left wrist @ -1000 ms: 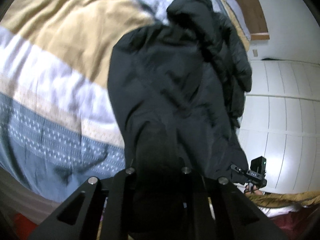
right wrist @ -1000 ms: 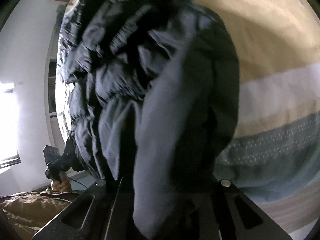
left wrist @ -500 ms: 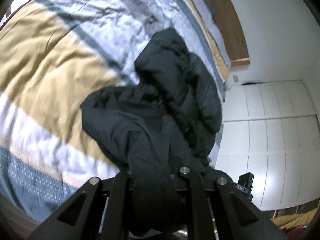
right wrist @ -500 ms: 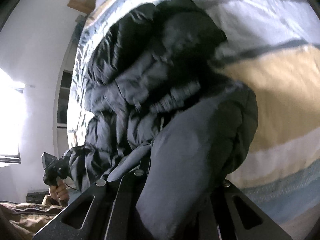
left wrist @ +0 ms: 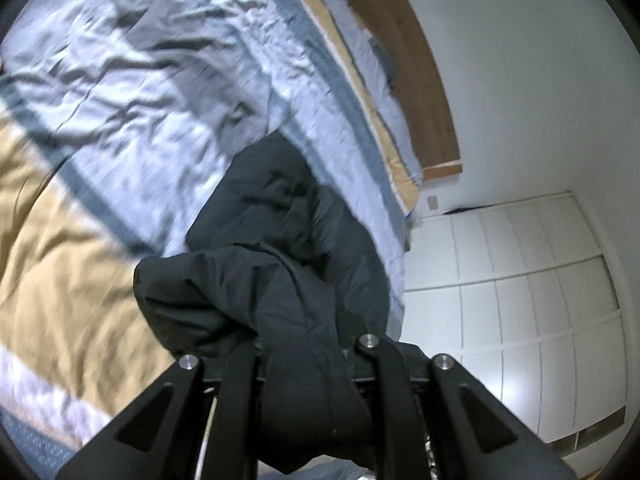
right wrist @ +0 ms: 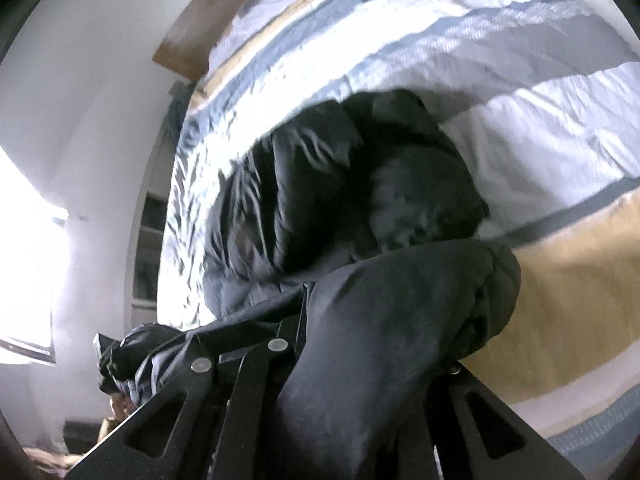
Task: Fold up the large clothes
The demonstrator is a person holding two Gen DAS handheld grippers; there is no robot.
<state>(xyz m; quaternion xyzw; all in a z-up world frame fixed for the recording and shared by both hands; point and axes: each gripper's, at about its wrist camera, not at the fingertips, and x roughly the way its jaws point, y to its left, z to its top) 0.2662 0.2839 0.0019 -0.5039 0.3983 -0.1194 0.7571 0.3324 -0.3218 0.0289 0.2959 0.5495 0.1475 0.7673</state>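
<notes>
Striped duvet point(left wrist: 132, 92) on the bed, white wardrobe doors point(left wrist: 532, 292) at right. Since a second ago I have lifted the black puffer jacket point(left wrist: 280, 220); more bedding shows, its far end resting on the quilt. Left gripper point(left wrist: 308, 360) clenched on a jacket fold; right gripper point(right wrist: 360, 364) likewise clamped on fabric. Hem looks raised for folding forward.

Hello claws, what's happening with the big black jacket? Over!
Left claw shut on black jacket. Right claw shut on it too. Far end bunched on striped bedspread. Nothing blocking.
</notes>
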